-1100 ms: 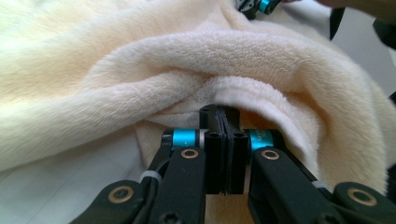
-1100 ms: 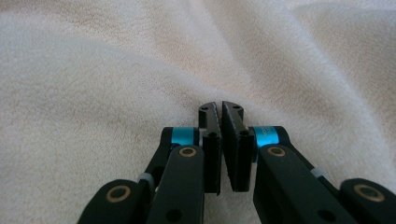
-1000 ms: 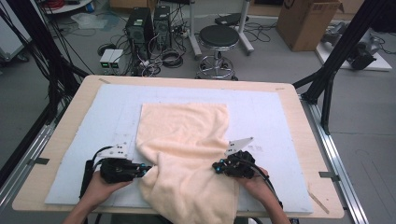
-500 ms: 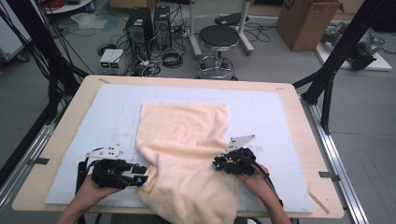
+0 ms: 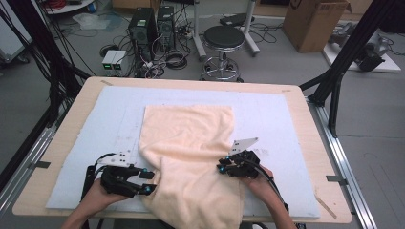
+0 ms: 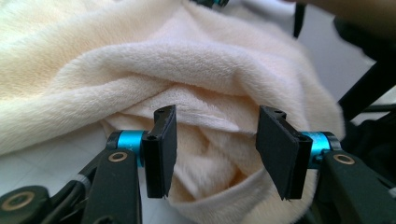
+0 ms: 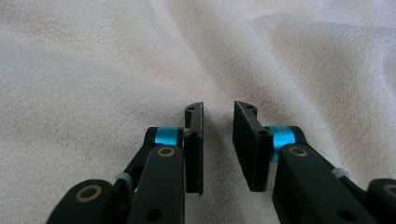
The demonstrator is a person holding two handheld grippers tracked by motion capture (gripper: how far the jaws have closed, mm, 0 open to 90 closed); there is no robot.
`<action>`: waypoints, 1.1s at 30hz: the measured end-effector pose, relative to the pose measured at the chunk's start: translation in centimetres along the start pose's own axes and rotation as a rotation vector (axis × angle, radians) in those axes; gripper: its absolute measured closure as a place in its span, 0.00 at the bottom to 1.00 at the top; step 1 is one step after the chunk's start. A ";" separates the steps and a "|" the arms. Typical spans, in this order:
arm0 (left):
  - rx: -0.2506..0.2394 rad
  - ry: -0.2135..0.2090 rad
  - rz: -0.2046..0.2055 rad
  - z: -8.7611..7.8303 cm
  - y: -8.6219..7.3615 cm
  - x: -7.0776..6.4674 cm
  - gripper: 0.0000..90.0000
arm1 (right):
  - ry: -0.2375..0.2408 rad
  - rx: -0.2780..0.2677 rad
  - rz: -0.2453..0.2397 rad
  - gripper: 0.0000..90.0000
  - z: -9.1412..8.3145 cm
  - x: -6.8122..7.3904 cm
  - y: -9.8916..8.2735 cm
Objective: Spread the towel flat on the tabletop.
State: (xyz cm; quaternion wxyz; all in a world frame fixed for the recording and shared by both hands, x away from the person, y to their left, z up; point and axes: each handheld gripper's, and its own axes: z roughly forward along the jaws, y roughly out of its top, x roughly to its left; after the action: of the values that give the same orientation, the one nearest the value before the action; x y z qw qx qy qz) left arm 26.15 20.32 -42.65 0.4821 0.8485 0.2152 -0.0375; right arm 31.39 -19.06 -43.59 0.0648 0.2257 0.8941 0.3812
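Two grippers at one cream towel, spread on the table, near edge overhanging. Left gripper — fingers wide apart, facing a bunched fold, nothing held. Right gripper — fingers narrowly parted over flat cloth, empty. Step judged: grasping edges; next, close on fabric.

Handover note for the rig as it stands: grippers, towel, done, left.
Left gripper: open, jaws wide, at the bunched near-left edge of the towel, not clamped.
Right gripper: jaws narrowly apart over the towel's right side, a ridge of cloth between them; grip not confirmed.
Towel: cream, on the blue mat, far end flat, near end rumpled and hanging over the table's near edge.
Done: both grippers brought to the near edges.
Left: likely close on both edges, then fold or spread.
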 end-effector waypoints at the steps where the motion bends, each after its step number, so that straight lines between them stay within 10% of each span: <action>1: 0.020 0.028 0.016 0.4 0.0 -0.1 0.59 | -0.003 0.002 0.005 0.82 0.0 0.0 0.0; 10: 0.040 0.153 0.092 0.9 -0.6 -1.3 0.91 | -0.021 0.012 0.005 0.82 0.3 0.2 0.0; 19: -0.090 0.303 0.100 -4.7 -2.6 -5.5 0.93 | -0.038 0.020 0.007 0.84 0.3 0.3 0.0; 25: -0.119 0.312 0.101 -7.3 -3.6 -7.7 0.89 | -0.036 0.019 0.012 0.84 0.3 0.3 0.0; 28: -0.137 0.314 0.061 -7.2 -3.8 -7.0 0.67 | -0.041 0.024 0.016 0.83 0.2 0.4 0.1; 33: -0.166 0.283 0.021 -6.3 -3.2 -5.1 0.58 | -0.007 -0.038 0.028 0.81 -1.0 0.5 0.0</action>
State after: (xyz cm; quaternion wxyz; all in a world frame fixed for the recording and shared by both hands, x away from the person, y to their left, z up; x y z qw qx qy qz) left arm 19.33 25.34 -40.49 0.5157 0.8049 0.2742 0.1052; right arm 30.65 -19.45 -42.83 0.0668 0.2381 0.8834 0.3981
